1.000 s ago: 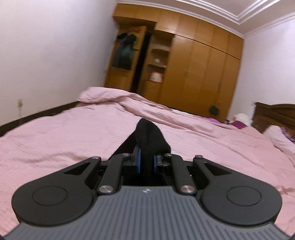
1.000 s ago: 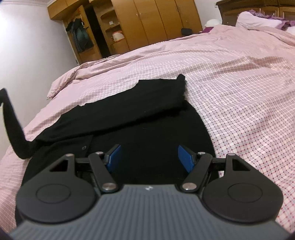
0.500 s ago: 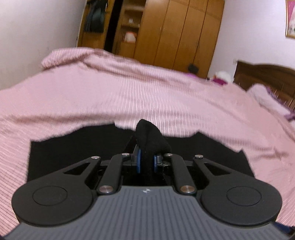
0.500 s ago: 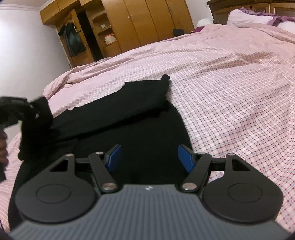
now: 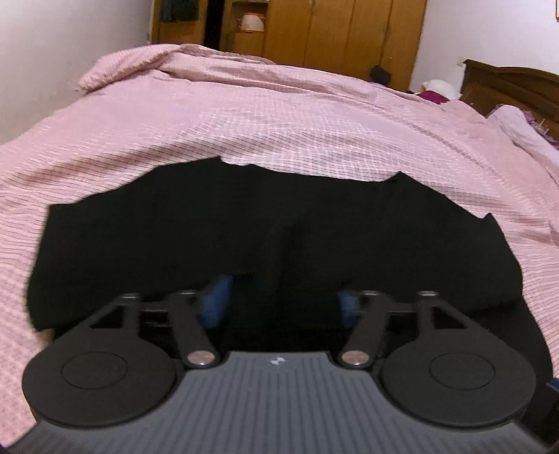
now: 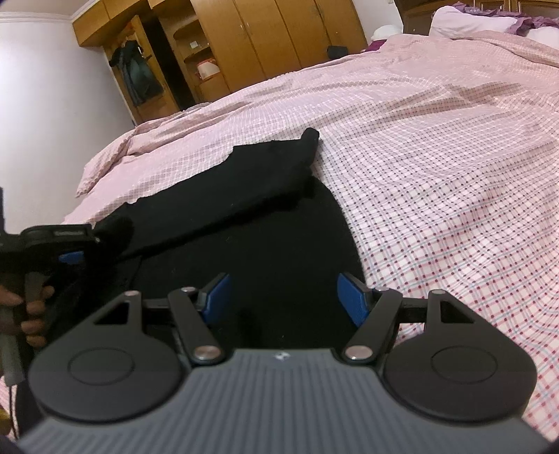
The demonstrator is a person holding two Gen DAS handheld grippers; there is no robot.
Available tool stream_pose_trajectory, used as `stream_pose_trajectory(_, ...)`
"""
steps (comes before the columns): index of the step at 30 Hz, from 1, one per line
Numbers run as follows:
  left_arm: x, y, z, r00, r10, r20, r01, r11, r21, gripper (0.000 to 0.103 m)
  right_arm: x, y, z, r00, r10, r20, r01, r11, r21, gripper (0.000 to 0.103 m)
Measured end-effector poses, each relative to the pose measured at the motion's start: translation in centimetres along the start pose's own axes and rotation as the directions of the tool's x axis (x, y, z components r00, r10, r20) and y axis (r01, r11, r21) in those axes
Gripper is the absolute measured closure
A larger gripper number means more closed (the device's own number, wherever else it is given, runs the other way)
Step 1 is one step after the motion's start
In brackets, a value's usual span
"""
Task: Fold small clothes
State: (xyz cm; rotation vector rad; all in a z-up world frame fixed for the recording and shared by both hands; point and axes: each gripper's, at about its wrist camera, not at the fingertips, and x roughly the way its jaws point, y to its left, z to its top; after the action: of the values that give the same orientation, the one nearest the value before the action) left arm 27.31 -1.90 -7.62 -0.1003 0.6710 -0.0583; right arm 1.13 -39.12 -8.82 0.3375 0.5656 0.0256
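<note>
A black garment is lying spread on the pink checked bedspread of a bed, with one part folded across the rest; in the right wrist view that folded strip is running from near left to far right, ending in a small rolled tip. The left gripper is hovering low over the near edge of the garment with its jaws spread wide and its blue pads blurred, grasping nothing. The right gripper is also standing released, its blue pads apart above the garment's near right part. In the right wrist view the left gripper is showing at the left edge, gripped by the person's hand. Wooden wardrobes are standing against the far wall
</note>
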Motion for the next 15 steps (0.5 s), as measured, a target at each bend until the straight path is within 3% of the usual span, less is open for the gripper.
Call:
stream_pose_trajectory(7,-5.1,2.4,-0.9,1.000,-0.008,0.013,0.008,1.000,0.011,0.017,-0.3,1.1,0.3,1.000,0.017,0.001,-0.017,0.999,-0.035,0.033)
stream_pose_trajectory(15,-9.4,6.8,-2.6,0.987,0.159,-0.001,-0.159,0.987,0.013,0.016,-0.3,4.8,1.1,0.995,0.101,0.004,-0.100,0.982,-0.158,0.033)
